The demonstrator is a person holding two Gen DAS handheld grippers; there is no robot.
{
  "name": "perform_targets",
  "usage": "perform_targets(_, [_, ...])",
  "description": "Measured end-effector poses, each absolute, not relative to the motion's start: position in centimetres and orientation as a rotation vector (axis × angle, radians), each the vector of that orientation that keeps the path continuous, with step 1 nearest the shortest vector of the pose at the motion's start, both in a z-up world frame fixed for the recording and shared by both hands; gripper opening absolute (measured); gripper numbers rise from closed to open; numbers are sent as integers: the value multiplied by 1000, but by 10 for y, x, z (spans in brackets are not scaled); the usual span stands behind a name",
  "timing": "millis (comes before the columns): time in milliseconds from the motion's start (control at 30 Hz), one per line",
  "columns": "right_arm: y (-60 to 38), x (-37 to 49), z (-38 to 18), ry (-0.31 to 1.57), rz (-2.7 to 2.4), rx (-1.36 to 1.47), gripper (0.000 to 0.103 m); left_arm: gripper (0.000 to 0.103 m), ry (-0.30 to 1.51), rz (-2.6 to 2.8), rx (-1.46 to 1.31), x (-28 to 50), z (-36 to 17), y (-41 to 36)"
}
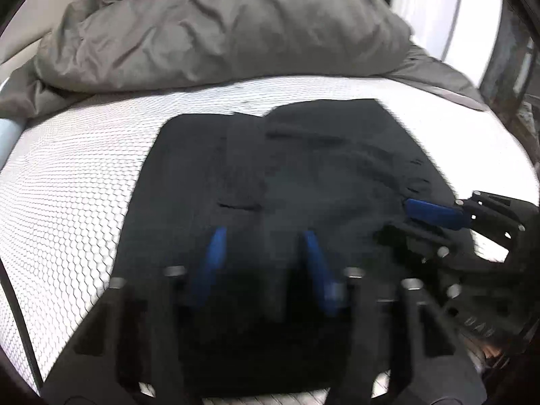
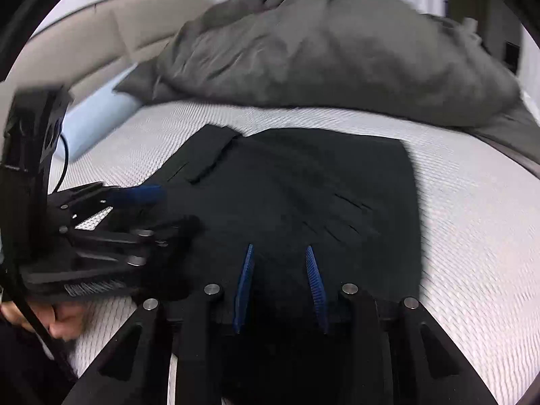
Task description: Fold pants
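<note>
Black pants (image 1: 303,152) lie folded into a broad rectangle on the white mattress (image 1: 84,168). In the left wrist view my left gripper (image 1: 264,231) sits at their near edge, and dark cloth fills the gap between its blue pads (image 1: 212,260). My right gripper (image 1: 398,216) comes in from the right at the same near edge. In the right wrist view the pants (image 2: 303,175) rise between the right gripper's (image 2: 279,247) blue pads (image 2: 244,287), bunched up toward the camera. The left gripper (image 2: 175,207) is at the left, closed on the pants' near left corner.
A crumpled grey duvet (image 1: 219,27) (image 2: 337,50) is heaped across the far side of the bed. A light blue bolster (image 2: 98,118) lies at the far left by the beige headboard (image 2: 101,33). A person's hand (image 2: 64,320) holds the left gripper. White mattress (image 2: 472,219) shows on both sides of the pants.
</note>
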State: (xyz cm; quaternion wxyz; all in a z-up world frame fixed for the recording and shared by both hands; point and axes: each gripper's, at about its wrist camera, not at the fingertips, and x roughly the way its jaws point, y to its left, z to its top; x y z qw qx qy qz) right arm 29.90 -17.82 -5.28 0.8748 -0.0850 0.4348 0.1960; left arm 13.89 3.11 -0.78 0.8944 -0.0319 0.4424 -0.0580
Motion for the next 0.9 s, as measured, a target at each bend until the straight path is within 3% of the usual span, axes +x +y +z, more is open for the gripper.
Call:
perform_targets(200, [-194,302,-63,920,411,-179,31,18,909,-148,-111,138,-2,56])
perform_targets(233, [-198,300,-62,914,407,-175,31,11,909,-141,-131,136,-1,67])
perform_targets(400, [-208,293,-48,898,427,-124,31,10,890,-61,-217,139,5,106])
perform_targets(567, [-178,325,-24,876,460,-128,31,10,826,-134,-166,170,23,83])
perform_targets(733, [-145,359,-49,972,464,-167,31,10,940,-119,-177,216,-7,69])
perform_targets(900, [-183,361,-63,1011,403,-151,30,10,953,-142,-279,224,-20,83])
